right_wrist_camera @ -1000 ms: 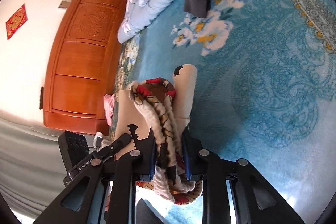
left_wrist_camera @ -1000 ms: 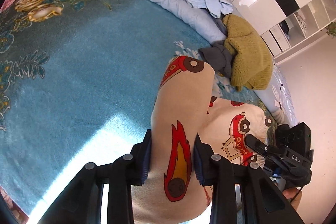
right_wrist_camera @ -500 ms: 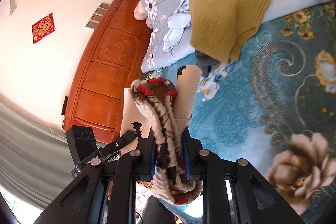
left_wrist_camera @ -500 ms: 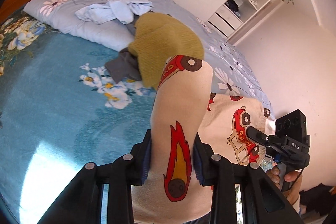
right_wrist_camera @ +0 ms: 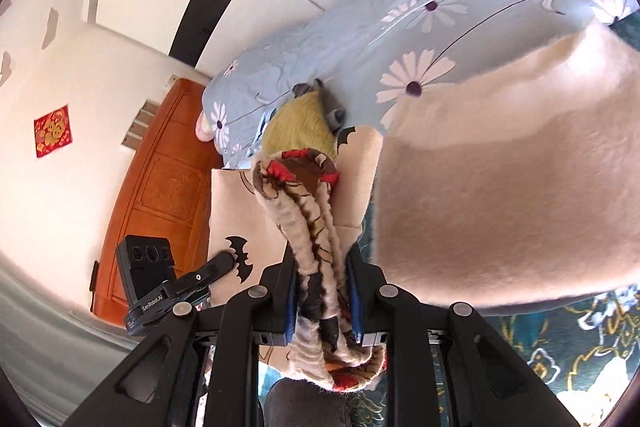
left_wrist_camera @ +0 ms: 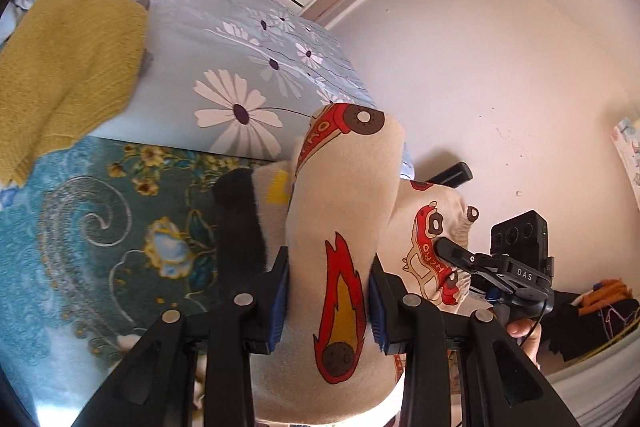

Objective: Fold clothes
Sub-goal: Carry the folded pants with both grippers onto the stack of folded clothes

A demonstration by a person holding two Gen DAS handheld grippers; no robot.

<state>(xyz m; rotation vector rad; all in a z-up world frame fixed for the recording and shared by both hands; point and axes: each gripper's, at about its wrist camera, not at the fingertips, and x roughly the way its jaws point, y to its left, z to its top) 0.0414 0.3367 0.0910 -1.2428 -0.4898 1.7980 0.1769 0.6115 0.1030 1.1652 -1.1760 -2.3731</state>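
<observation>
A cream garment (left_wrist_camera: pixel 340 211) printed with red cars hangs lifted above the bed (left_wrist_camera: pixel 100 235), stretched between two tools. The left hand-held gripper (left_wrist_camera: pixel 326 291) is clamped on one bunched edge; the right hand-held gripper (right_wrist_camera: pixel 320 291) is pinched on a ribbed hem (right_wrist_camera: pixel 308 219) of the same cloth. From the left tool, the other grip lies off to its right, so the cloth's long axis runs across from one hand to the other. A yellow sweater (left_wrist_camera: pixel 60 67) lies on the daisy quilt (left_wrist_camera: pixel 240 75) beyond. Any fold would likely turn on bringing these two held edges together.
</observation>
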